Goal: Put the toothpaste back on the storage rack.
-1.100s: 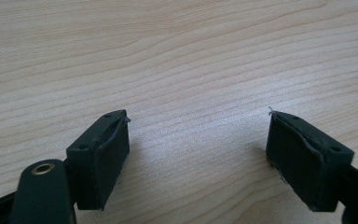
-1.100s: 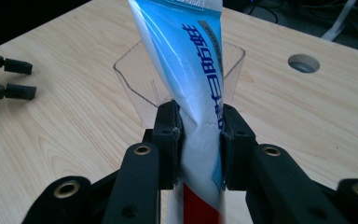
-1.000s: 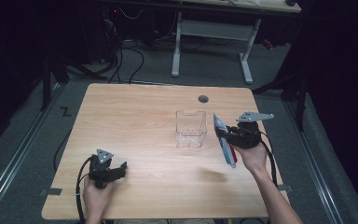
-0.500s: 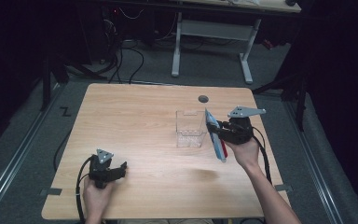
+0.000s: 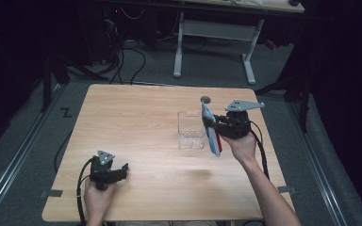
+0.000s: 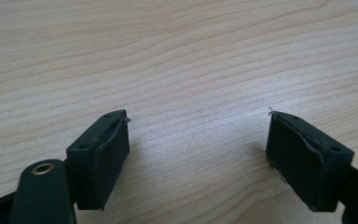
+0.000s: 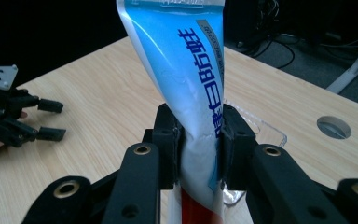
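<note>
Nearest the person's edge of the table (image 5: 136, 197), the left gripper (image 5: 119, 170) rests low on the wood with its jaws spread wide and nothing between them; in the left gripper view only bare grain lies ahead of the two black pads (image 6: 105, 154). Farther in and to the right, the right gripper (image 5: 210, 126) is raised off the table with its jaws clamped on a toothpaste tube (image 7: 191, 88), blue and white with a red cap end hanging below the grip and the flat crimped end pointing up and away. The pads pinch the tube at its soft middle, and the plastic is visibly squeezed in there. Just beside the tube, on its left in the high view, stands a small clear plastic box (image 5: 191, 132), open at the top; the tube hangs close to its right wall, not yet over the opening. Beyond that is a round cable hole (image 5: 205, 100) in the tabletop, then the legs of another desk (image 5: 214, 47) across the floor. To do this well, I'd carry the tube sideways until it sits squarely over the opening, keep it near upright, lower the red end inside before letting go, and hold the squeeze steady, since the light box could tip or slide if knocked.
</note>
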